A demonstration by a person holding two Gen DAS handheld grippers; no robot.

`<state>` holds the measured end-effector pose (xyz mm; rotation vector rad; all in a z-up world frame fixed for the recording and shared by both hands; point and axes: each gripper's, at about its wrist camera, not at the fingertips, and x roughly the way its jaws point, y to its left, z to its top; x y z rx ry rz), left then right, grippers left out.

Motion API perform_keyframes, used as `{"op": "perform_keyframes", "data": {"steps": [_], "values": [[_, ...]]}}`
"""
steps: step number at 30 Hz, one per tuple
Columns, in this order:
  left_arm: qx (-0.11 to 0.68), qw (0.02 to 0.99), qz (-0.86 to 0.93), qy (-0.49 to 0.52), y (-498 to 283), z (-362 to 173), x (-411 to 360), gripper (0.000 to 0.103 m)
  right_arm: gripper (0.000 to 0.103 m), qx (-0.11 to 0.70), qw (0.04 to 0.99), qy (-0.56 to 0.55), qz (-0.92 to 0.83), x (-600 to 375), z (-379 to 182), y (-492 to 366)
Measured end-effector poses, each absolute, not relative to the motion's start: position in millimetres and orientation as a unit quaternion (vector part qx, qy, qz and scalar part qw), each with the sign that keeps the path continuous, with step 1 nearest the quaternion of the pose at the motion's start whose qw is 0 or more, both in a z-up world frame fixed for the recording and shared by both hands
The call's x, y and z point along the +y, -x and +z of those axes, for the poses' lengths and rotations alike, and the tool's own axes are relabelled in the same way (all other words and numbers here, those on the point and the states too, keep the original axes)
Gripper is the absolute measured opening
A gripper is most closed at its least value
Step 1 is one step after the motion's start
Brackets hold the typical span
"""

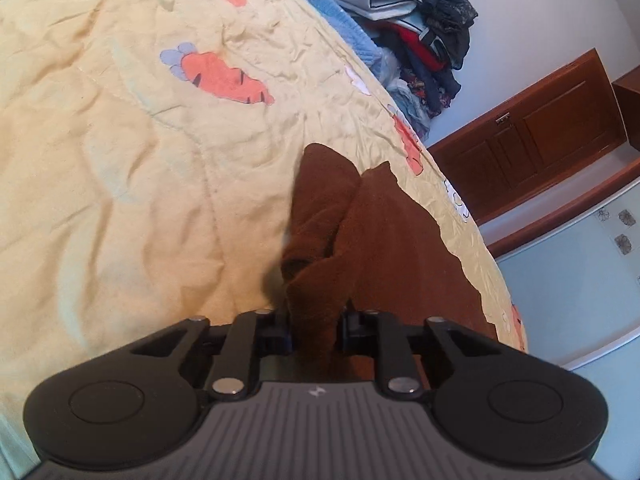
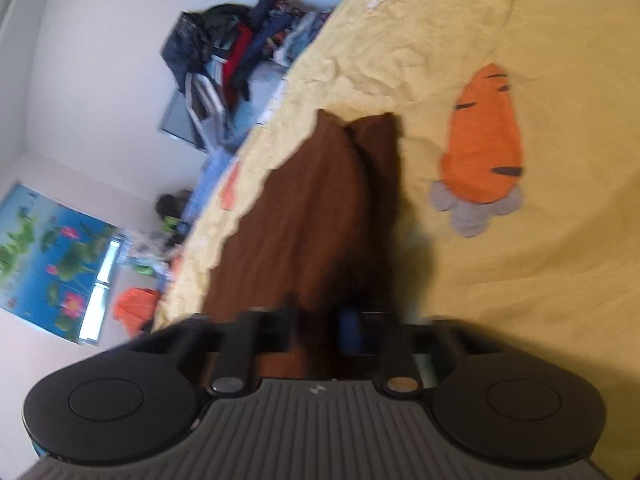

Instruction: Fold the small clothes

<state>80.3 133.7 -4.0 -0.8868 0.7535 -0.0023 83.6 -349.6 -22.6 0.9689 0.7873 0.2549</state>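
Pinching a bunched edge of the brown garment (image 1: 384, 248), the left gripper (image 1: 316, 330) has its fingers drawn in close with the cloth squeezed between them, and the rest of the garment trails forward over the yellow quilt (image 1: 120, 160). The right gripper (image 2: 316, 330) likewise clamps the brown garment (image 2: 304, 216) between nearly closed fingers; this view is smeared with blur, so the pads themselves are hard to make out. The garment lies near the quilt's scalloped edge, beside an orange carrot patch (image 2: 484, 140) stitched on the quilt.

No box or basket shows; a loose pile of clothes (image 1: 420, 28) sits heaped beyond the bed against the wall. A wooden cabinet (image 1: 552, 128) stands near it, cut off by the frame edge. In the right wrist view a poster of pink flowers on blue (image 2: 52, 256) hangs on the wall, partly clipped. The fingertips are buried in cloth in both views. No writing can be read; each gripper body carries only a small pale mark
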Motion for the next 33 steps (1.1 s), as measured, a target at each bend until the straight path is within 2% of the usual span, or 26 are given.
{"op": "perform_keyframes", "data": {"steps": [4,6,8,9,10,12,19,26,30,33], "values": [[0.364,0.837,-0.004,0.409,-75,0,136,0.016,0.015,0.366,0.799,-0.463,0.119,-355,-18,-70],[0.368,0.835,-0.003,0.409,-70,1,137,0.016,0.023,0.365,0.783,-0.489,0.121,-362,-14,-60],[0.370,0.828,-0.005,0.422,-66,-1,141,0.016,0.050,0.333,0.778,-0.519,0.119,-372,-9,-41],[0.371,0.823,-0.006,0.431,-65,-3,143,0.016,0.081,0.312,0.781,-0.528,0.114,-377,-6,-30],[0.372,0.818,-0.006,0.438,-65,-6,144,0.016,0.098,0.298,0.787,-0.529,0.107,-382,-5,-21],[0.366,0.813,-0.007,0.453,-63,-11,145,0.016,0.094,0.297,0.802,-0.508,0.103,-384,0,-17],[0.357,0.826,-0.011,0.437,-65,-9,138,0.016,0.097,0.287,0.808,-0.496,0.136,-385,15,-68],[0.352,0.827,-0.016,0.438,-64,-12,139,0.016,0.099,0.362,0.789,-0.465,0.173,-373,2,-129],[0.357,0.827,-0.022,0.434,-66,-11,140,0.016,0.093,0.389,0.750,-0.466,0.262,-380,3,-122],[0.358,0.825,-0.030,0.436,-67,-12,142,0.016,0.093,0.407,0.739,-0.423,0.331,-393,22,-105]]}}
